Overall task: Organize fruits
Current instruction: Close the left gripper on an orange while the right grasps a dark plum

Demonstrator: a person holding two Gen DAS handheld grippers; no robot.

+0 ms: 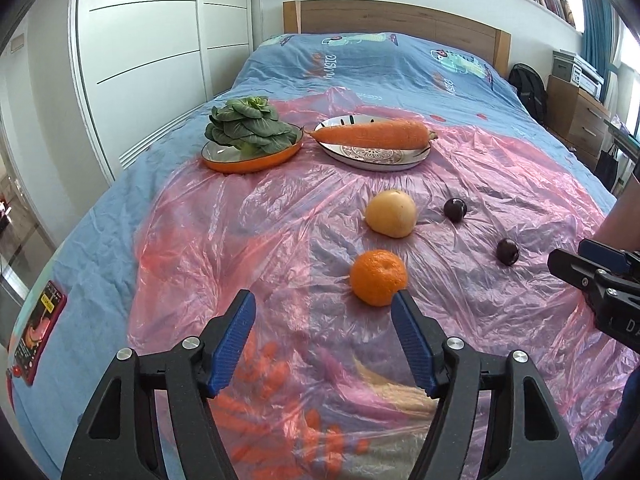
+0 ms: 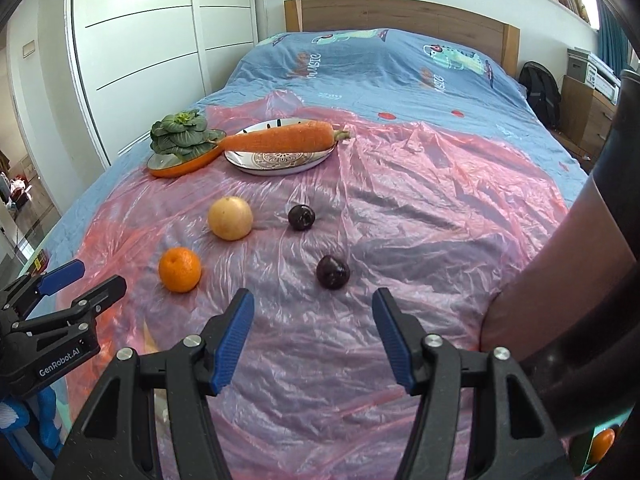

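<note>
Left gripper (image 1: 323, 304) spread wide and empty, orange (image 1: 378, 277) just beyond its right fingertip, right gripper (image 2: 313, 302) likewise agape, dark plum (image 2: 333, 272) just ahead

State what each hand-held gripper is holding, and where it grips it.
Nothing is held. The left hand-held gripper and right hand-held gripper are both open and empty above the pink plastic sheet.

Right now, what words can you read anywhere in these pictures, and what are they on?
"GenRobot.AI": white letters on the black body of the left tool.
"D": start of a cut-off word on the black right tool.
"USTC", roughly, partly creased: orange print on the blue cartoon bedcover.
Red phone screen and shelf book spines: too small to read.
</note>
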